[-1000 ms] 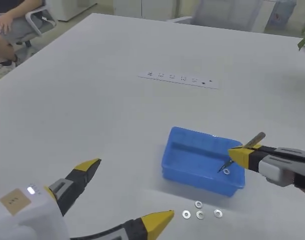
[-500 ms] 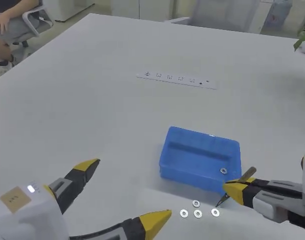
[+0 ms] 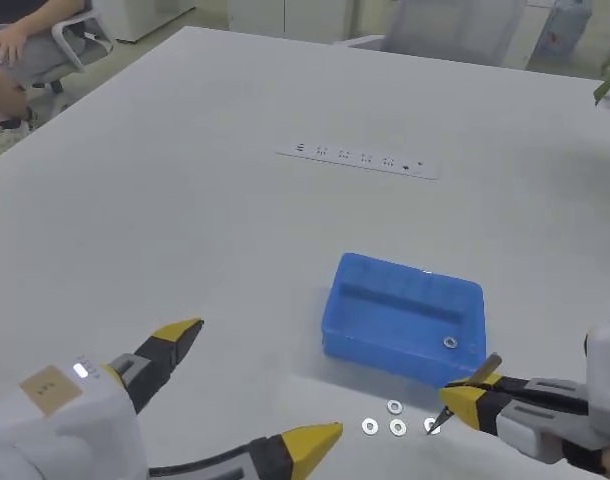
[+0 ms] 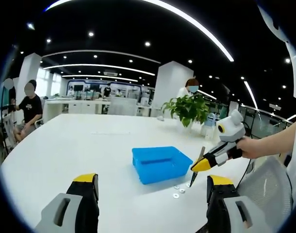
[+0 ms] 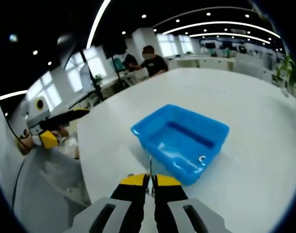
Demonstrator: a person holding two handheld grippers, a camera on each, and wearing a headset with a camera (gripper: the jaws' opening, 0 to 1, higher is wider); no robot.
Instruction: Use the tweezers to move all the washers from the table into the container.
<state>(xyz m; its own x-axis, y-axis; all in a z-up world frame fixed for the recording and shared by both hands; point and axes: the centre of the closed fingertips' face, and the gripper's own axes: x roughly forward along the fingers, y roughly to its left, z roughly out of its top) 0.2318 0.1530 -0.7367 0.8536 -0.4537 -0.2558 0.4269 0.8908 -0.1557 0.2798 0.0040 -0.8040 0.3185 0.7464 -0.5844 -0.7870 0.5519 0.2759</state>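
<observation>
On the bench (image 3: 235,230), just in front of the blue container (image 3: 385,300), I count four washers (image 3: 398,428) lying flat in a loose cluster. Three sit in a row and one sits behind them, nearer the container wall. A fifth washer (image 3: 450,343) lies inside the container, towards its near right corner. There is one container and one pair of tweezers (image 3: 439,419).

My right hand-held gripper (image 3: 455,400) is clenched on the tweezers, and their tips point down at the rightmost washer of the row. I cannot tell whether they touch it. My left hand-held gripper (image 3: 250,385) hangs over the bench at the near left, jaws spread wide and holding nothing.

I judge these washers to be thin, light, hard metal rings, smooth enough to slip or flick away under a careless pinch. Lying flat, they offer almost no edge. I would put one tweezer tip through the hole and the other outside the rim, then squeeze gently across the band.
</observation>
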